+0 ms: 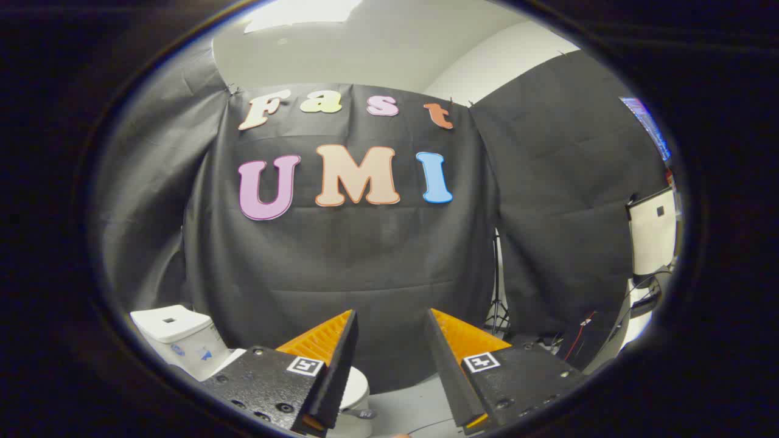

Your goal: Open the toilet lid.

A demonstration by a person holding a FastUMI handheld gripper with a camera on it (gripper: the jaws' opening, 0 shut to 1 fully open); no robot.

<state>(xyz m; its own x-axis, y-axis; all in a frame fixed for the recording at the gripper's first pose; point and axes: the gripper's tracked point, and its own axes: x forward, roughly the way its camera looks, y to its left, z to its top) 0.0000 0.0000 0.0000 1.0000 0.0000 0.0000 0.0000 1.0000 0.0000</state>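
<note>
A white toilet stands low to the left of my fingers, its tank (176, 331) against the black cloth wall. The rounded front of its bowl (356, 389) shows just under and beyond my left finger (331, 359); most of the lid is hidden behind that finger, so I cannot tell whether it is up or down. My gripper (389, 322) is open, with a wide gap and nothing between the fingers. It is held above the toilet and points at the cloth wall rather than down at the lid.
Black cloth walls (365, 255) close the booth ahead and to the right. A tripod stand (498, 304) and loose cables (578, 340) sit at the gap between cloth panels. A white panel (652, 231) stands far right. Pale floor (414, 407) lies below the fingers.
</note>
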